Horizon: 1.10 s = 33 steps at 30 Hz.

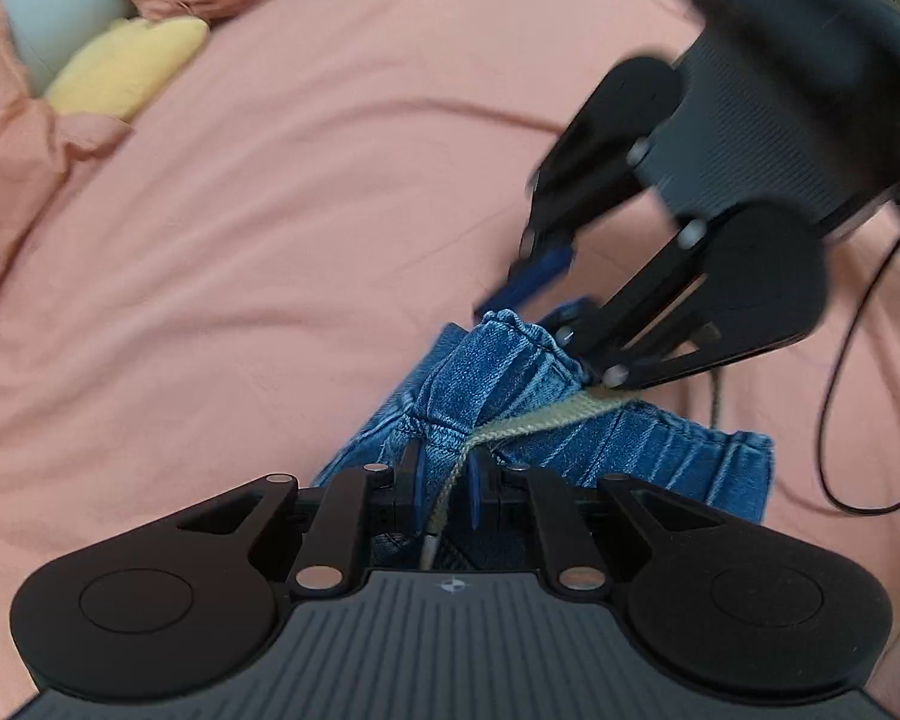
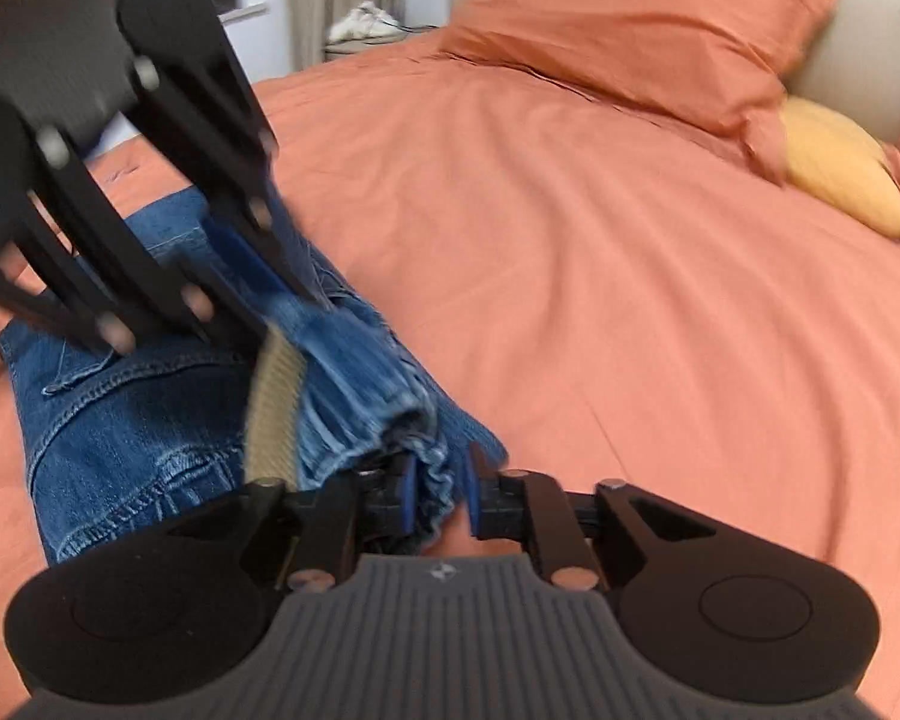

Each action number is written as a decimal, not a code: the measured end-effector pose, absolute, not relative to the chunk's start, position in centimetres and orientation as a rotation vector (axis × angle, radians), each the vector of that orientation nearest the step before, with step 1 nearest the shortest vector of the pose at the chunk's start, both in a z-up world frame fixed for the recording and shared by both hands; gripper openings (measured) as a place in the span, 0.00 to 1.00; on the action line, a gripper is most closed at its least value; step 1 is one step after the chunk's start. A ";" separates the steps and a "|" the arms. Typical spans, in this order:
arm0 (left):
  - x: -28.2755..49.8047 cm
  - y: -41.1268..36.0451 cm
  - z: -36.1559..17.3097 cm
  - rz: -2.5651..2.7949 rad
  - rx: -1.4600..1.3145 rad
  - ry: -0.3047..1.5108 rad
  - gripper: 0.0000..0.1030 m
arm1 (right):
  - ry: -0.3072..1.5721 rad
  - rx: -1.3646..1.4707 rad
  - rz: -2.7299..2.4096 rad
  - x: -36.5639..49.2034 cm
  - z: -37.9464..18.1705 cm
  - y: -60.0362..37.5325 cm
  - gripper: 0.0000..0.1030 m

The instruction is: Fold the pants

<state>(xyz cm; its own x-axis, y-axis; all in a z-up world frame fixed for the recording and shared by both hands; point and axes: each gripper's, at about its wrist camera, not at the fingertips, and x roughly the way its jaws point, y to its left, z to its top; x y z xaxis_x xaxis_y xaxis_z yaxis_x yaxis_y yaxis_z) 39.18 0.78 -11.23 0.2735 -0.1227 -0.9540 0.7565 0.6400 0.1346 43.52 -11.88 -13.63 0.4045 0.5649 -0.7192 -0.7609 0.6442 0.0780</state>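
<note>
Broadly, step in hand: a fold of the pants looks under way, with both tools at the gathered waistband; I judge it early, since the denim is bunched rather than flat.
Bed [image 1: 270, 228]: salmon sheet, wrinkled, carrying everything; bare ahead of both tools.
Pillows [image 2: 630, 30]: orange ones at the headboard end, a yellow cushion [image 2: 840, 168] tucked beside them.
Jeans [image 2: 132, 420]: blue denim with an elastic waist, lying on the sheet between the two tools; the waistband [image 1: 510, 354] is lifted into a hump.
Drawstring [image 1: 546, 420]: tan cord running across the waistband and down between the left tool's pads.
Left gripper [image 1: 444, 495]: low and level over the sheet, narrowly parted, blue pads closed onto denim and cord.
Right gripper [image 2: 441, 495]: angled steeply down from the far side, blurred as if moving; pads close together on the ruffled waistband edge, a sliver of sheet showing between them, so the grip looks light.
Next move, my guess: carry the waistband together across the open sheet and lay it flat; the cord caught in the left pads could drag or snag.
</note>
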 end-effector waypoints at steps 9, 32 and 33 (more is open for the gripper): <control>39.4 1.7 -11.6 -0.587 0.576 1.124 0.56 | 0.931 -0.013 0.699 40.9 -11.9 -16.8 0.44; 20.3 21.7 -8.4 -0.230 0.264 1.214 0.79 | 1.077 0.821 0.517 32.0 -15.2 -16.4 0.16; 19.7 21.7 -9.1 -0.231 0.290 1.230 0.79 | 1.070 0.822 0.521 31.6 -14.7 -16.2 0.16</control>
